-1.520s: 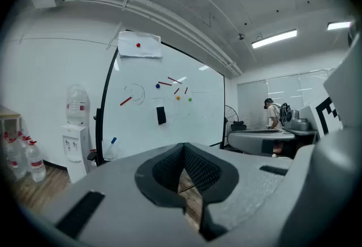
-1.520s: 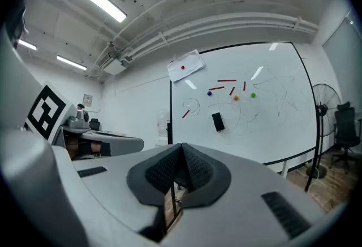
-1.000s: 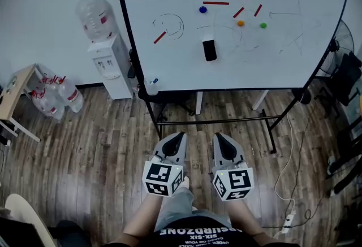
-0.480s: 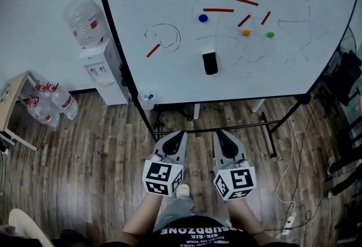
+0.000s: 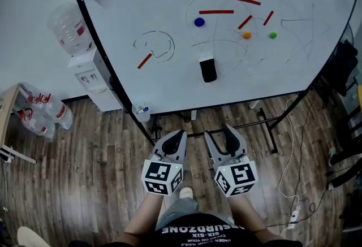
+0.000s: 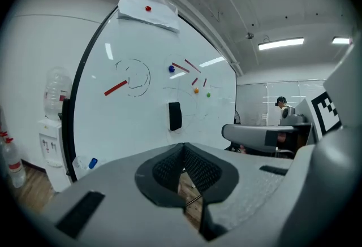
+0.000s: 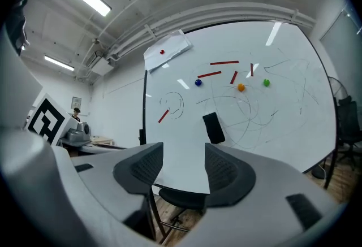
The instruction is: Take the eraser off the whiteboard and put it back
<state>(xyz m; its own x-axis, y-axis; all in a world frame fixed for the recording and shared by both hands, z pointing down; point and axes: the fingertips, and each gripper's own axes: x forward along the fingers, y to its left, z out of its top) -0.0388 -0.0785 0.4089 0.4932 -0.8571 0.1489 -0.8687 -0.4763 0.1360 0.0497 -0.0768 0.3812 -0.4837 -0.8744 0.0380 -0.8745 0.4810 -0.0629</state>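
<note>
The black eraser [image 5: 208,69], long axis upright on the whiteboard [image 5: 294,70], lies well ahead of the right gripper [image 5: 220,131], whose empty fingers have just been opening wide, and farther from the left gripper [image 5: 178,136], whose empty fingers are pressed together.

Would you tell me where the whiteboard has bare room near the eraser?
Bare: lower left of the whiteboard, bordered by the eraser, the lone red strip and the bottom edge. Crowded: above and right of it, with magnets and red strips.
</note>
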